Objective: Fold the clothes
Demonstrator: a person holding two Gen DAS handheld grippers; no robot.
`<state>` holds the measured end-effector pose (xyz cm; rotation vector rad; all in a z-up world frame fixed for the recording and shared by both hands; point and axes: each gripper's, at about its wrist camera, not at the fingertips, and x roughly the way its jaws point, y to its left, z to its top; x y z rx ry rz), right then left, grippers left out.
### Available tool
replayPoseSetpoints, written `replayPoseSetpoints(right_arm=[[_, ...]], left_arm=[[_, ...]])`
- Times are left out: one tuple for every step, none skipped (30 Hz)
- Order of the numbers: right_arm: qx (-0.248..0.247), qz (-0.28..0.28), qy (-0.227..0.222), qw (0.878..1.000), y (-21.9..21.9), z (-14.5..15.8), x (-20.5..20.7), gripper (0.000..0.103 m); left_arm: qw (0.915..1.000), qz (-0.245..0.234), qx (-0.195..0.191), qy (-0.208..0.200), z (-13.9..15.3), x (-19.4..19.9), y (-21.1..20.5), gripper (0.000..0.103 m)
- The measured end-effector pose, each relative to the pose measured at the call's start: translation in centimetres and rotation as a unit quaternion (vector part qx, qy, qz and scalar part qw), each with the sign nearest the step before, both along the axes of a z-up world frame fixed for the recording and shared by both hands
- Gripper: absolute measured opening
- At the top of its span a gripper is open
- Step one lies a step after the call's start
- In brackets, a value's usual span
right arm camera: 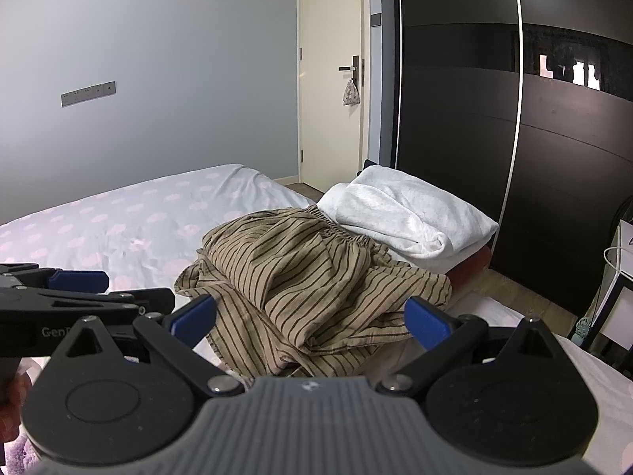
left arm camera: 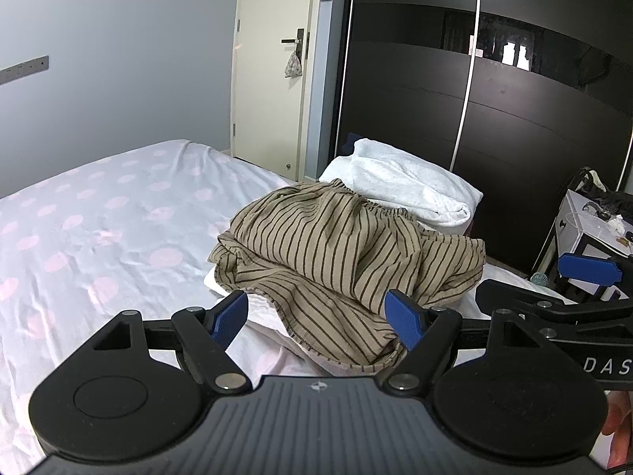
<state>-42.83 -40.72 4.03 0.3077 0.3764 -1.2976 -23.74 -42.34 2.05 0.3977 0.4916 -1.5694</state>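
Note:
A crumpled tan garment with dark stripes [left arm camera: 340, 253] lies heaped on the bed [left arm camera: 99, 213], with a white cloth showing under its near edge. My left gripper [left arm camera: 320, 320] hovers just in front of that near edge, jaws wide apart, blue pads [left arm camera: 229, 318] bare. In the right wrist view the same striped garment [right arm camera: 312, 277] lies ahead of my right gripper [right arm camera: 312, 316], which is open too and holds nothing. Each gripper shows at the edge of the other's view, the right gripper [left arm camera: 589, 273] here and the left gripper [right arm camera: 75, 283] there. They hover side by side.
A folded white towel [left arm camera: 411, 184] rests behind the garment at the bed's far edge. The polka-dot sheet stretches away to the left. A dark wardrobe [left arm camera: 494, 91] and a cream door [left arm camera: 273, 63] stand beyond. A white side table [left arm camera: 589, 221] with clutter is at the right.

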Motion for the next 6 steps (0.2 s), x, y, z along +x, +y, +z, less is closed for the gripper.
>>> replayPoseSetpoints(right_arm=[[0.000,0.001,0.001,1.000,0.02,-0.01,0.08,0.102],[0.001,0.002,0.003,1.000,0.05,-0.05,0.19,0.102],[0.002,0.004,0.006,1.000,0.10,-0.09,0.33,0.102],[0.003,0.005,0.008,1.000,0.15,-0.14,0.46,0.102],[0.003,0.007,0.010,1.000,0.20,-0.18,0.61,0.102],[0.004,0.008,0.012,1.000,0.25,-0.20,0.75,0.102]], left_arm=[[1.0000,0.001,0.000,-0.001,-0.03,0.08,0.04,0.075],[1.0000,0.003,0.000,-0.001,-0.04,0.15,0.09,0.075],[1.0000,0.005,0.001,-0.001,-0.05,0.24,0.19,0.075],[1.0000,0.008,0.002,0.000,-0.05,0.34,0.28,0.075],[0.9999,0.011,0.002,0.002,-0.04,0.45,0.36,0.075],[0.9999,0.013,0.002,0.008,-0.01,0.63,0.44,0.075]])
